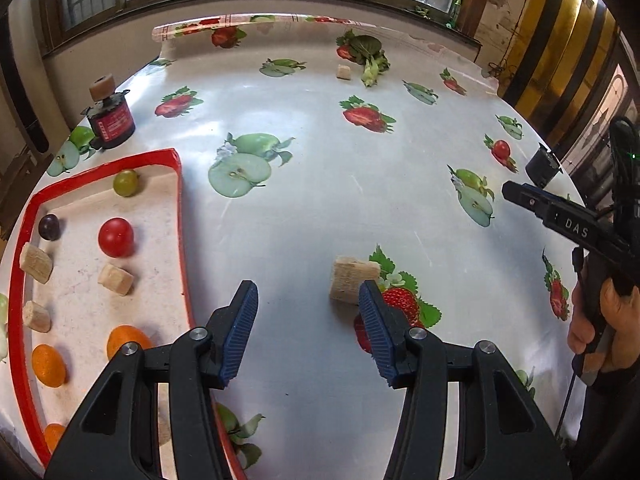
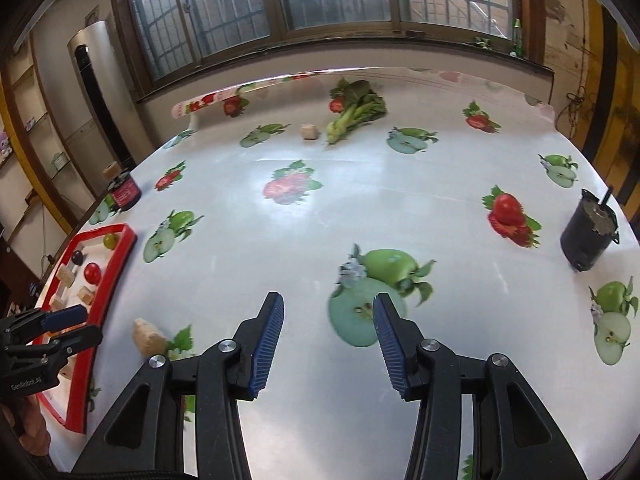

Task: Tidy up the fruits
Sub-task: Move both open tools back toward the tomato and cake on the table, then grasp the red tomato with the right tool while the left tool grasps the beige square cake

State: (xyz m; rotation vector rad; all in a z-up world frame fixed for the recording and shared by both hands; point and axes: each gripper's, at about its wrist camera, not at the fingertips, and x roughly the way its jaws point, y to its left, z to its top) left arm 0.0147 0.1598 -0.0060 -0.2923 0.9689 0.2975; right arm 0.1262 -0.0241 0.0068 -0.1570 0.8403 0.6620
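Observation:
A red-rimmed tray point(image 1: 181, 216) at the left holds a green grape point(image 1: 125, 183), a dark grape point(image 1: 49, 227), a red tomato point(image 1: 116, 237), orange fruits point(image 1: 48, 365) and several beige chunks point(image 1: 115, 279). My left gripper point(image 1: 308, 316) is open and empty above the table, with a beige chunk point(image 1: 352, 280) just beyond its right finger. A small red tomato point(image 1: 501, 149) lies at the far right, also in the right wrist view point(image 2: 507, 208). My right gripper point(image 2: 329, 334) is open and empty over the cloth. The tray also shows there point(image 2: 120, 264).
A leafy green vegetable point(image 2: 356, 110) and a beige chunk point(image 2: 310, 131) lie at the far side. A dark red jar point(image 1: 112, 122) with a chunk on top stands behind the tray. A black cup point(image 2: 588, 236) stands at the right edge. The cloth has printed fruit.

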